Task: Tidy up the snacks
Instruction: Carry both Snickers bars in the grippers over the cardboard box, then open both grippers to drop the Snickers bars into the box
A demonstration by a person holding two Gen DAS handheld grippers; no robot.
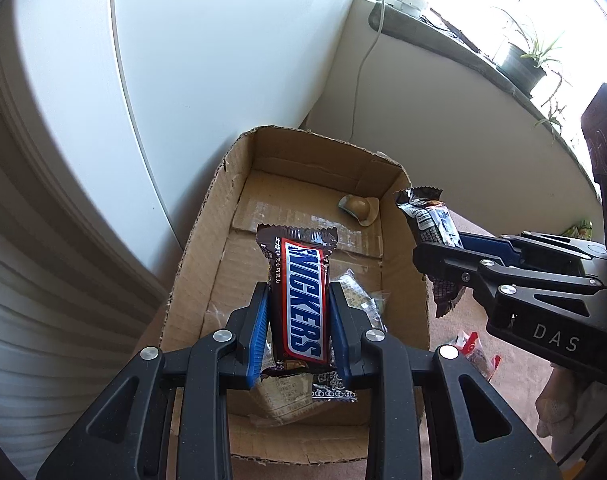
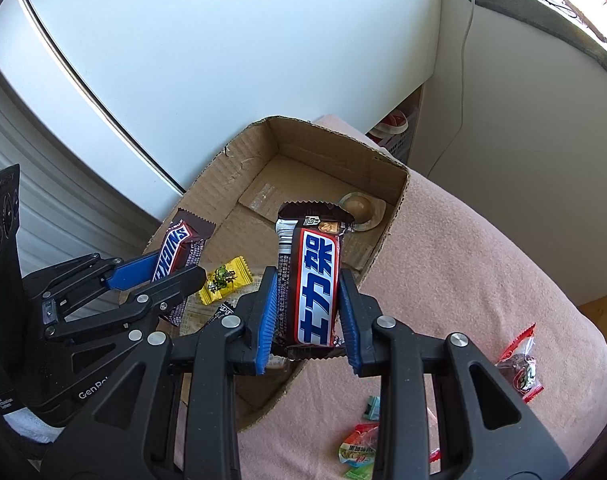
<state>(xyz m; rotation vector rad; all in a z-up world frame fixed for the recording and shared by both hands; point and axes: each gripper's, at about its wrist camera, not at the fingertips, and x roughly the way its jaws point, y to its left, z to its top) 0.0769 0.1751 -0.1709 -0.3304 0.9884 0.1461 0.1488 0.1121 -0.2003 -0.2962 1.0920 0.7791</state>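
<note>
My left gripper [image 1: 299,312] is shut on a Snickers bar [image 1: 301,300] and holds it upright over the open cardboard box [image 1: 199,240]. It also shows in the right wrist view [image 2: 171,276], at the left. My right gripper [image 2: 309,308] is shut on a second Snickers bar [image 2: 315,276] with Chinese lettering, above the box's right wall [image 2: 387,216]. In the left wrist view that gripper [image 1: 443,256] and bar [image 1: 431,220] hang just right of the box. Inside the box lie a round jelly cup [image 1: 359,208], a yellow candy [image 2: 223,280] and clear wrapped snacks [image 1: 359,296].
The box sits on a pink cloth surface [image 2: 483,260]. Loose red and green wrapped snacks [image 2: 519,364] lie on the cloth at the right and front [image 2: 355,448]. A white wall and windowsill with potted plants [image 1: 523,60] stand behind.
</note>
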